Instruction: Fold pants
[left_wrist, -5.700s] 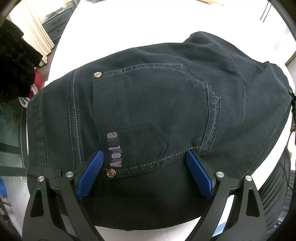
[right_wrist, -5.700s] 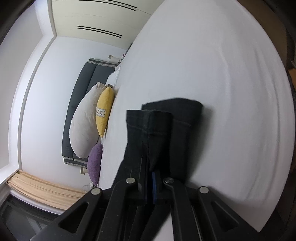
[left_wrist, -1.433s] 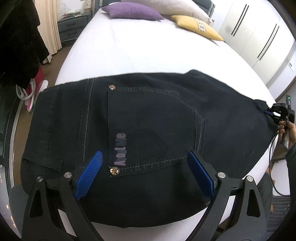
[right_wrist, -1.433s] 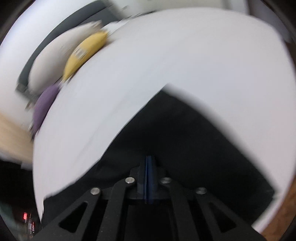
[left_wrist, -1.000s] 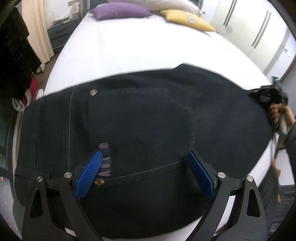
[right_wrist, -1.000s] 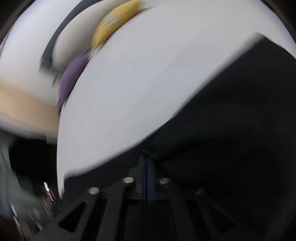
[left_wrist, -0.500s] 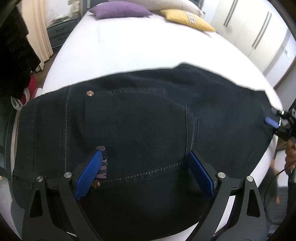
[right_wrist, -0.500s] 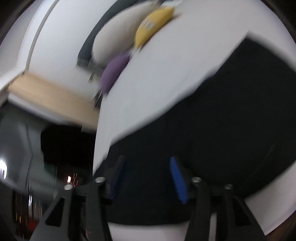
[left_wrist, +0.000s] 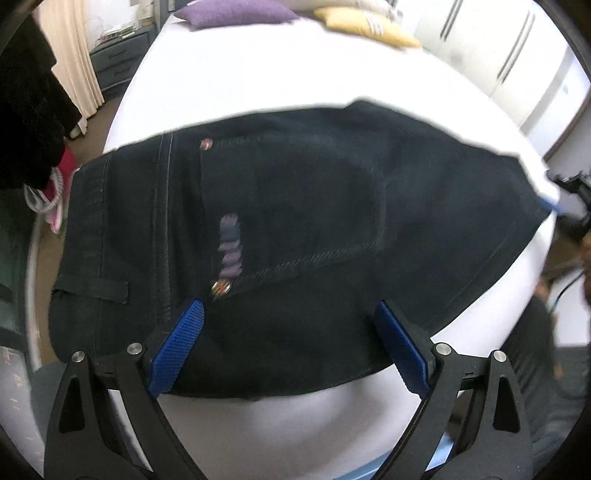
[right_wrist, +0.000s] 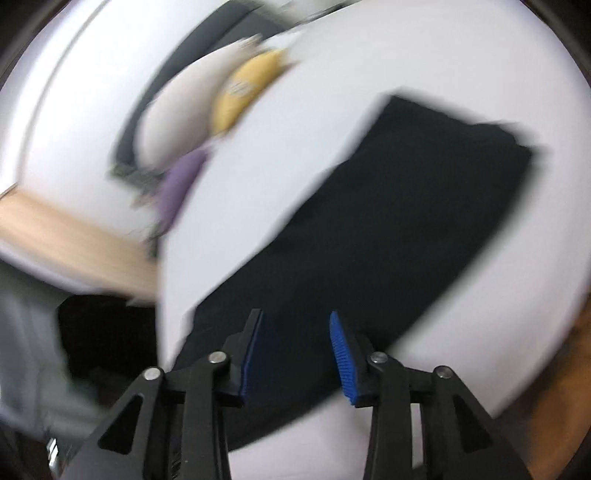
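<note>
Your bed (left_wrist: 258, 74) carries the pants (left_wrist: 295, 229) folded flat along its near edge. That denim looks thick and floppy, so pinch both layers at 1 corner. Left gripper (left_wrist: 288, 339) gapes wide, holding nothing; right gripper (right_wrist: 295, 347) is part-open, holding nothing.

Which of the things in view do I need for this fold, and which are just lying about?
For the job:
- dark pants, lying folded on the white bed
- left tool, open over the pants
- right tool, open

Lying about:
- purple pillow
- yellow pillow
- nightstand
- curtain
- white wardrobe
</note>
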